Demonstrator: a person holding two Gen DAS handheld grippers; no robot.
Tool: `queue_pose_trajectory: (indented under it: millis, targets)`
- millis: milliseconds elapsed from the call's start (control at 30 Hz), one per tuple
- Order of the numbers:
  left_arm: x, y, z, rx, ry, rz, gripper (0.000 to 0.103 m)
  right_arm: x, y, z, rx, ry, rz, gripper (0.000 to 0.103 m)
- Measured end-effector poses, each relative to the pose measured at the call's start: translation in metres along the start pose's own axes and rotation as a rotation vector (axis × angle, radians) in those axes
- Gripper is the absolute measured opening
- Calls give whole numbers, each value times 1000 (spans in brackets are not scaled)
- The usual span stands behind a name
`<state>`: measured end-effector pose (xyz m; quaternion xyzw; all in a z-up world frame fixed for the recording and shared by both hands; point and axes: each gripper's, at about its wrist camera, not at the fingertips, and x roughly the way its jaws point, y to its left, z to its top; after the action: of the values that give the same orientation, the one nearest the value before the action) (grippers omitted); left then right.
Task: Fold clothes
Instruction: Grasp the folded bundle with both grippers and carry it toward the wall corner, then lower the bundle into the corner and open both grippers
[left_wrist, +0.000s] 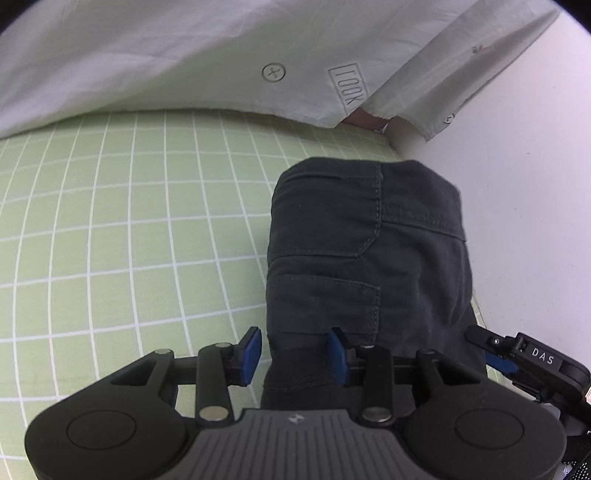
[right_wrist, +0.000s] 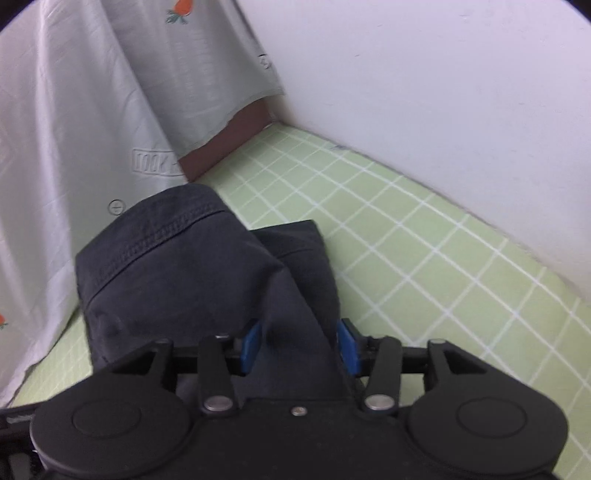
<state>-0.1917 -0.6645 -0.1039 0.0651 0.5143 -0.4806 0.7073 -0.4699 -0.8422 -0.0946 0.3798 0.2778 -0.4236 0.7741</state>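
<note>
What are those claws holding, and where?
One end of dark trousers lies between both finger pairs; left fingers leave a gap, whether right fingers pinch cannot be told.

Folded trousers on a bed sheet, by a wall

The trousers (left_wrist: 365, 251) lie centre-right on the sheet (left_wrist: 129, 221); a hanging cloth (left_wrist: 166, 55) spans the top, the wall (left_wrist: 524, 166) at right.

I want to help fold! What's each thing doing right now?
Dark trousers: folded into a bundle on the bed.
Green checked sheet: spread flat.
Pale cloth: hanging at the bed's edge.
Left claw: open, trousers' edge between its pads.
Right claw: open, trousers fabric between its pads.
</note>
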Motion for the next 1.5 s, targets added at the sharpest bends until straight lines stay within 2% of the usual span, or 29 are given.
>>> queue_pose_trajectory:
  millis: [67, 100, 200, 267, 333, 367, 400, 500, 600, 833, 1000, 1133, 1233, 1367, 1433, 1467, 1500]
  targets:
    - [-4, 5, 0, -7, -14, 42, 52, -5, -12, -6, 19, 4, -6, 82]
    - [-4, 8, -1, -18, -13, 61, 55, -5, -16, -10, 28, 18, -2, 82]
    - [11, 17, -8, -75, 64, 70, 55, 5, -21, -24, 78, 59, 48, 84]
    - [15, 16, -14, -94, 76, 68, 55, 13, -21, -33, 128, 73, 93, 83]
    - [20, 9, -14, -73, 83, 55, 53, 19, -18, -38, 175, 63, 104, 77]
    - [24, 5, -12, -63, 88, 45, 51, 21, -16, -38, 175, 50, 104, 71]
    - [27, 1, -9, -56, 94, 38, 44, 25, -13, -35, 161, 39, 101, 63]
    - [38, -10, 2, -57, 101, 37, 34, 36, -7, -21, 101, 4, 81, 55]
    - [56, -24, 23, -50, 87, 36, 33, 52, -5, 0, 50, -30, 71, 54]
    - [120, -56, 97, -24, 53, 6, 33, 123, 14, 90, -148, -123, -6, 53]
    - [162, -74, 150, 2, 8, 10, 33, 177, 51, 141, -361, -208, -119, 52]
    - [189, -84, 183, -22, -14, 15, 31, 205, 83, 154, -572, -271, -238, 51]
    - [196, -88, 189, -17, -25, 26, 31, 218, 96, 154, -677, -295, -298, 51]
    - [177, -79, 168, -10, -47, 6, 35, 201, 93, 146, -643, -308, -289, 54]
    - [161, -73, 156, 4, -38, 20, 39, 179, 88, 137, -622, -310, -265, 64]
    - [147, -73, 146, 20, -46, 27, 42, 165, 86, 130, -615, -314, -251, 73]
    - [135, -73, 138, 36, -60, 31, 48, 150, 84, 122, -604, -321, -236, 79]
